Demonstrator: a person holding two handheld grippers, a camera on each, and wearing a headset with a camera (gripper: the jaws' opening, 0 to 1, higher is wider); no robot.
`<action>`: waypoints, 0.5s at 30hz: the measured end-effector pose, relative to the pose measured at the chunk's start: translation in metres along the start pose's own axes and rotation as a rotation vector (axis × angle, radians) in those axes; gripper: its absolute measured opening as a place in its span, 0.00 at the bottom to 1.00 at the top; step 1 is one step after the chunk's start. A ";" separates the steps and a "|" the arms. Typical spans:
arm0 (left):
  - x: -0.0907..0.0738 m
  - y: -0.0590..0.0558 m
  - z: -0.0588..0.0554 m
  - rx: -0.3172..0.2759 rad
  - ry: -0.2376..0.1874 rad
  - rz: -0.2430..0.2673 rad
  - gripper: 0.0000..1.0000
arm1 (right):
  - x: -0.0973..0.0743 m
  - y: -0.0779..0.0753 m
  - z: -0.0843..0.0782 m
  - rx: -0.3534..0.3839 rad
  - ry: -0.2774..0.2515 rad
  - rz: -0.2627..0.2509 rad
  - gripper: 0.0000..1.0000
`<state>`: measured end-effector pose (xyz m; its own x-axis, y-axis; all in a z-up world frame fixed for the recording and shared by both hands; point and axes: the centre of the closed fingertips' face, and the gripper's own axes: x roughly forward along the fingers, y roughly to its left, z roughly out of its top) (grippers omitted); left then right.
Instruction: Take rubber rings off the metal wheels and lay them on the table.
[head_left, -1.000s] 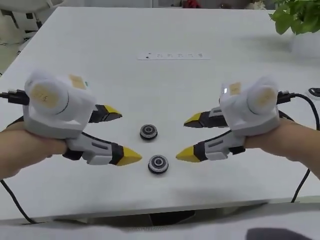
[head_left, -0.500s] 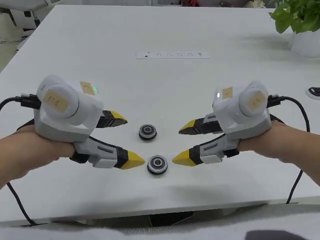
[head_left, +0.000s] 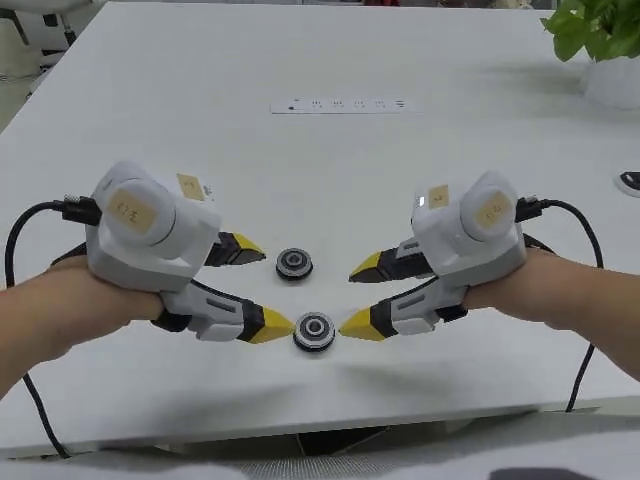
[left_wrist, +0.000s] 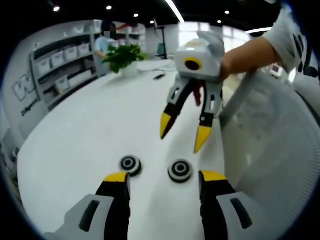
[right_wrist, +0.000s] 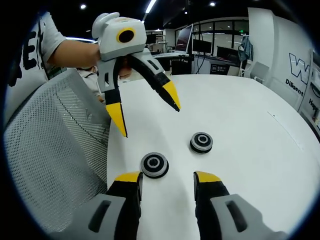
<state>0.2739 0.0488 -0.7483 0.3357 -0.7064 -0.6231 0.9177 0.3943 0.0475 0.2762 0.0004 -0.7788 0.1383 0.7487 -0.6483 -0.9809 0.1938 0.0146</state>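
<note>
While both grippers hover low over the white table (head_left: 330, 170), neither holds anything. On the left, a hand (head_left: 65, 300), its forearm cut off by the picture edge, grips the left gripper (head_left: 270, 286). Its yellow-tipped jaws are spread apart and point right. A black cable (head_left: 18, 240) loops from its rear and drops out of sight past the near table edge.

In the middle lie two small metal wheels, each with a dark outer band around a paler hub; the join between band and metal is too small to make out. The far wheel (head_left: 294, 263) sits well apart from every jaw tip. The near wheel (head_left: 314, 330) lies between the nearer jaw tips of the two grippers, so close that I cannot tell whether either touches it.

On the right, the right gripper (head_left: 350, 298) points left, jaws likewise parted, held by a hand (head_left: 535, 290) whose arm runs off the frame. At the far right corner, a leafy plant (head_left: 590, 30) is partly cut off.
</note>
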 end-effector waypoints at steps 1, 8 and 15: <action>0.001 0.000 0.000 -0.001 0.001 -0.003 0.55 | 0.001 0.001 0.000 -0.001 0.002 0.003 0.38; 0.008 -0.001 -0.001 -0.005 0.000 -0.022 0.52 | 0.008 0.003 -0.004 -0.006 0.018 0.023 0.36; 0.016 -0.008 -0.003 -0.003 0.008 -0.055 0.47 | 0.013 0.007 -0.008 -0.015 0.033 0.043 0.36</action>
<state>0.2712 0.0361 -0.7610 0.2835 -0.7221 -0.6310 0.9341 0.3569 0.0112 0.2700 0.0066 -0.7929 0.0918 0.7345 -0.6723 -0.9878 0.1526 0.0319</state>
